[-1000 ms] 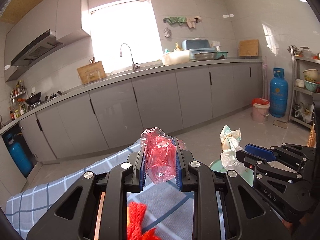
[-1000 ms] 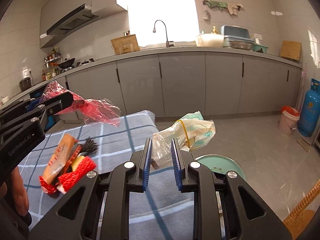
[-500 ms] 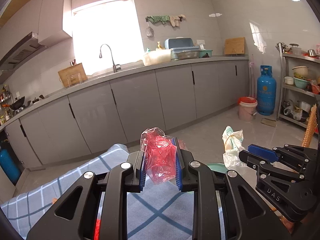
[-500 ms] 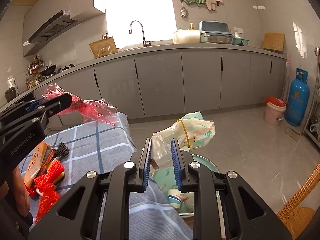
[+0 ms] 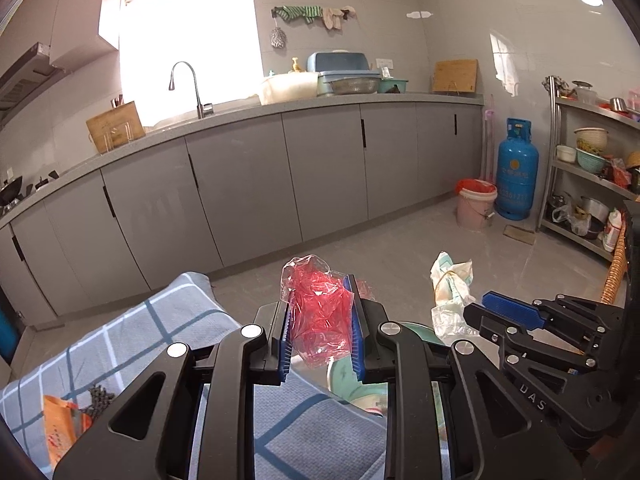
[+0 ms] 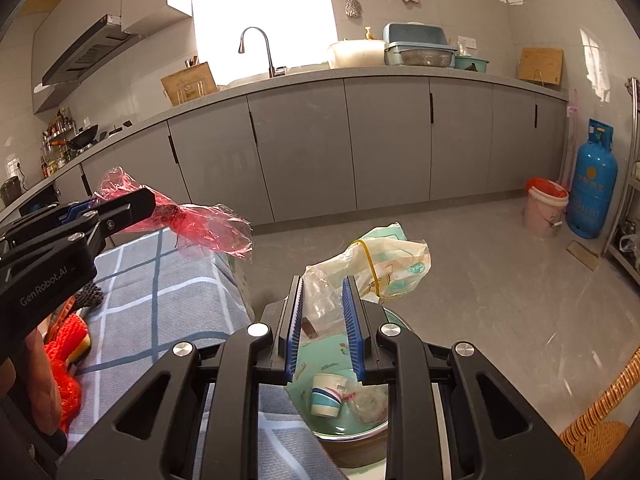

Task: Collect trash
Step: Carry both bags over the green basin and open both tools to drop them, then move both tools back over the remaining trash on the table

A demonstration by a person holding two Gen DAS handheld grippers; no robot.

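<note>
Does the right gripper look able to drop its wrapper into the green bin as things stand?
Probably yes: the right gripper, shut on the clear wrapper, hangs above the open green bin, beside the table edge, with nothing between them.

bin (image 6: 336, 354): beside table (image 6: 168, 320) edge, right | cup (image 6: 326, 394): in bin | bucket (image 6: 546, 212): left of gas cylinder (image 6: 594, 188)

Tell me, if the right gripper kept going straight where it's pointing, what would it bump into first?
Probably the green bin just below the right gripper, which is shut on a clear plastic bag. Depth is hard to judge; it might pass over the rim to the floor.
</note>
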